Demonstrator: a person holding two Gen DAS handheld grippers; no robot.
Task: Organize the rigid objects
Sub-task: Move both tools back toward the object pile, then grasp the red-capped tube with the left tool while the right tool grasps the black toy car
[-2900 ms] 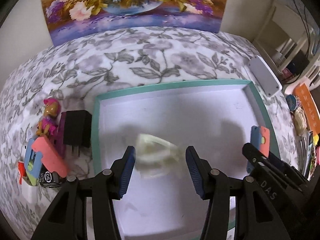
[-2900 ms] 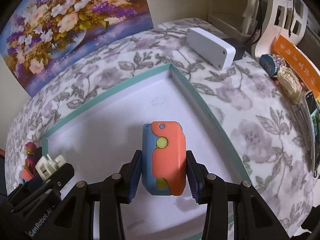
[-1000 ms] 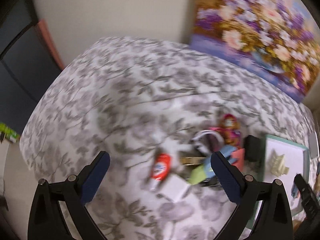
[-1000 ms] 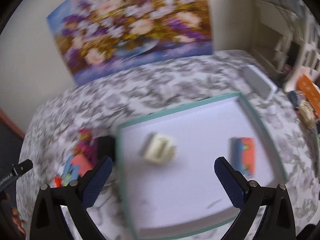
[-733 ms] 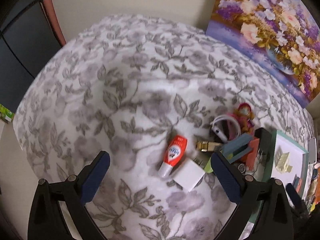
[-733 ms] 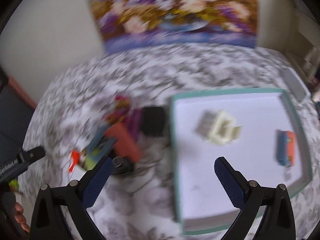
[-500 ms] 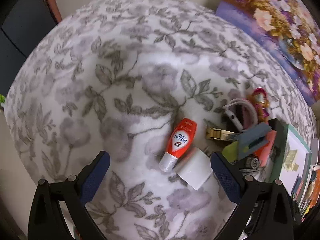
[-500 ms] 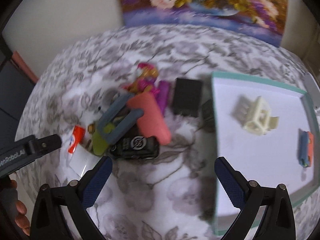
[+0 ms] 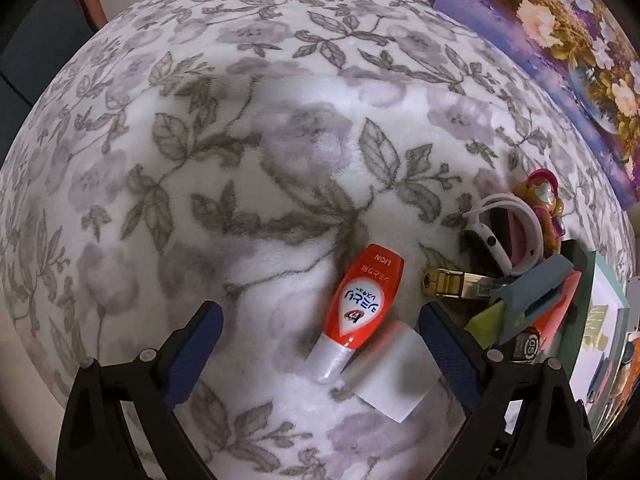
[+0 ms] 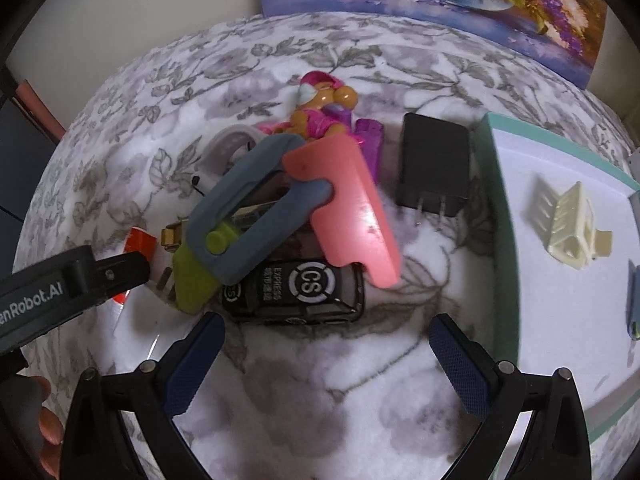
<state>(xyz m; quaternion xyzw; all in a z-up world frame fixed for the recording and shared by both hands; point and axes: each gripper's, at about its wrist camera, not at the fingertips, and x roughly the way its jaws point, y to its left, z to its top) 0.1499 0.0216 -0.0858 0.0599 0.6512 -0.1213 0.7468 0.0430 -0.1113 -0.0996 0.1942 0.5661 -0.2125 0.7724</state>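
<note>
L gripper [image 9: 320,344] is spread wide w/ nothing held, low over the grey floral fleece cloth [image 9: 240,120]; a red-and-white squeeze bottle [image 9: 360,304] lies between its fingers, its clear cap just beside a flat white square block [image 9: 394,376]. R gripper [image 10: 324,364] also gapes wide, empty, just short of a black toy car [image 10: 296,292]. On the car leans a pink-grey-green plastic toy knife [image 10: 280,208]. Right of the pile: black plug adapter [image 10: 434,170], then teal-rimmed white tray [image 10: 502,240] w/ a cream hair claw clip [image 10: 568,226] inside.

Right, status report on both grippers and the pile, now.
Left gripper open above red tube. Right gripper open, empty, facing black toy car. Pink-grey toy lies across the car.
</note>
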